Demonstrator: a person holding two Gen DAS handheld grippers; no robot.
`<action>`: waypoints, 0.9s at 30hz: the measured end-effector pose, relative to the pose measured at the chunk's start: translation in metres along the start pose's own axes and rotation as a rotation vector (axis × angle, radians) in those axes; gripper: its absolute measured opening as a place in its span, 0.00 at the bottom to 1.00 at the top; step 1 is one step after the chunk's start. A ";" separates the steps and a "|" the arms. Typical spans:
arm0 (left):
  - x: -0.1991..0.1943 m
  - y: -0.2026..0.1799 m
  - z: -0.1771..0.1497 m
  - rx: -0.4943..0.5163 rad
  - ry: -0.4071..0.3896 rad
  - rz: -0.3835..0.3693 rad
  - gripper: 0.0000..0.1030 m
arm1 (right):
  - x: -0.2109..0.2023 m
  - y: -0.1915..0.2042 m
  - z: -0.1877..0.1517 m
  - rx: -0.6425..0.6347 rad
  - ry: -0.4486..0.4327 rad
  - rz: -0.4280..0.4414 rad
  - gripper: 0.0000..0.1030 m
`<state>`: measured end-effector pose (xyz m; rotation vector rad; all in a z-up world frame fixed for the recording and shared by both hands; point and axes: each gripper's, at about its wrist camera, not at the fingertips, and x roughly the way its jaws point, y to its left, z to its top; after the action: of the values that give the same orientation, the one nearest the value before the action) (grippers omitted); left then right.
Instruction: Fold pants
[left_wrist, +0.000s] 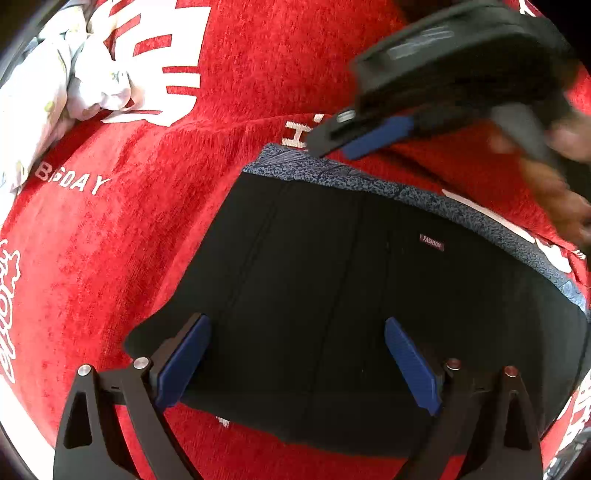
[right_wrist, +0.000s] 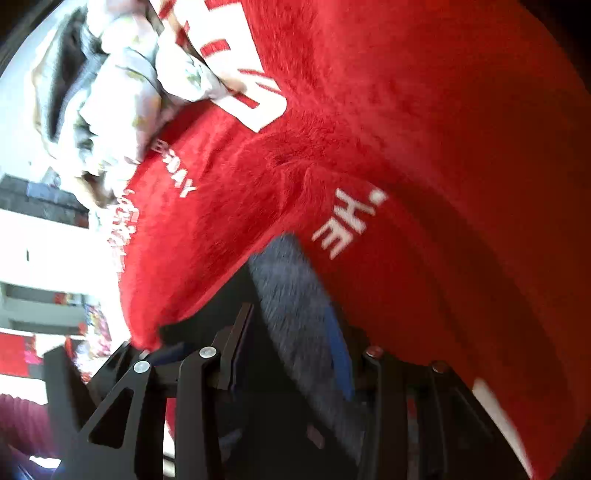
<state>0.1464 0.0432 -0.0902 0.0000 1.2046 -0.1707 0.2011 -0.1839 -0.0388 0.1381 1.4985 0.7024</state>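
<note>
Pants (left_wrist: 332, 288) lie folded into a compact black block on the red blanket (left_wrist: 155, 229), grey-blue patterned waistband (left_wrist: 369, 184) along the 12–2 o'clock edge in the left wrist view, small "FASHION" tag (left_wrist: 431, 243) facing up. Left gripper (left_wrist: 295, 362) hangs steeply over the near half of the block w/ jaws spread wide, pads clear of the cloth, nothing pinched. Right gripper (left_wrist: 332, 146) sits at the waistband's 12 o'clock corner; in its own view the waistband runs up between the two fingers (right_wrist: 341, 354), but frame is blurred, so we cannot tell if pads press or only straddle, and the jaws look partly spread. Our read: fold mostly done, step in hand is letting go / squaring the waistband edge. To do it well we would let the right jaws clear the band before lifting away, so the top layer does not drag, & keep the left gripper ready to pin the near edge if the stack slides. Plush blanket probably grips the fabric, so slide little, lift more. Around: crumpled pale printed cloth (left_wrist: 66, 74) at 10–11 o'clock, well apart from the pants, not obstructing. A blanket ridge just beyond the waistband could catch a fingertip. Person's hand (left_wrist: 554, 177) at 3 o'clock, blurred.
</note>
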 end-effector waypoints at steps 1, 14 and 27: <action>-0.001 -0.001 -0.002 0.001 -0.009 -0.002 0.93 | 0.007 -0.001 0.006 -0.002 0.018 -0.001 0.42; -0.008 0.000 -0.001 0.020 -0.007 -0.025 0.93 | 0.037 -0.012 0.027 0.051 0.103 0.019 0.44; -0.025 0.014 -0.008 -0.052 0.003 -0.027 0.93 | 0.016 0.038 0.036 -0.088 0.076 0.195 0.08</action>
<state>0.1321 0.0613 -0.0714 -0.0609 1.2117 -0.1628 0.2202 -0.1335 -0.0293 0.1940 1.5366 0.9377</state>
